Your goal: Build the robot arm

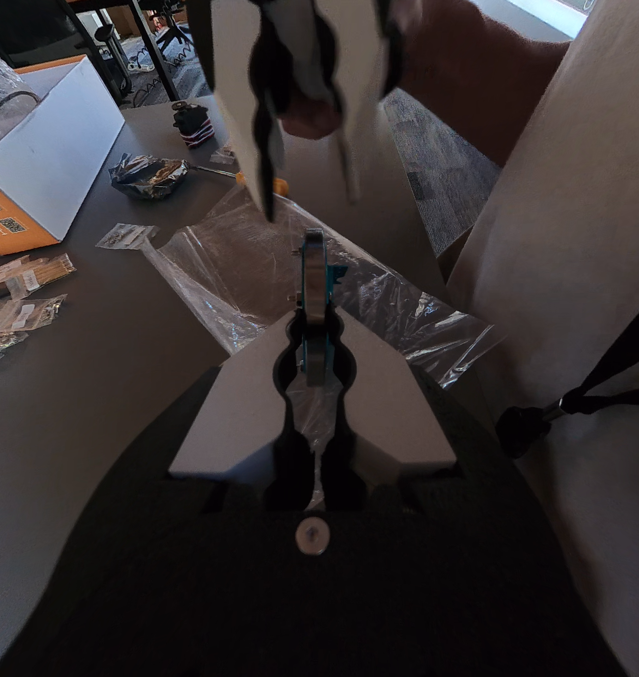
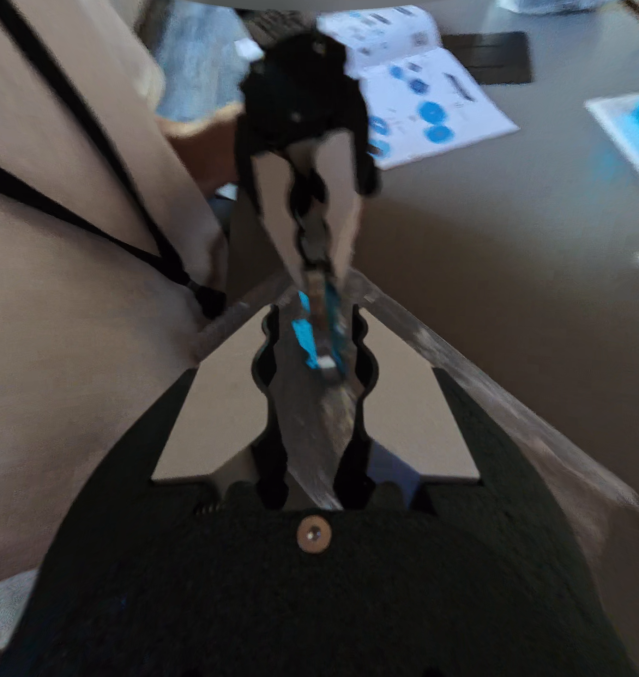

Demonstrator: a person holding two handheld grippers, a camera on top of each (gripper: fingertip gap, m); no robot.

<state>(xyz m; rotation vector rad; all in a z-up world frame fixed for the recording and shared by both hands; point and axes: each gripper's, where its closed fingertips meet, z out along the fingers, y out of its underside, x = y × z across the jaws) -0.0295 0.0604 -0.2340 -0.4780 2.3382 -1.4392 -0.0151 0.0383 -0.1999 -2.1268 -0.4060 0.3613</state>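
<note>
We are working over a dark grey table (image 1: 134,329), where a clear crinkled plastic bag (image 1: 237,271) is lying. Our left gripper (image 1: 313,311) is clamping a teal-edged silver metal part (image 1: 314,278) upright above that bag. Our right gripper (image 2: 314,315) is standing partly open around the part's far end, gripping nothing.

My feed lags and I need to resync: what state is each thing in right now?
Left tongs: shut on the part.
Right tongs: open, around the part's free end.
Part: blue and metal, held edge-on above the bag.
Bag: clear, flat on the table.
Box: open.
</note>
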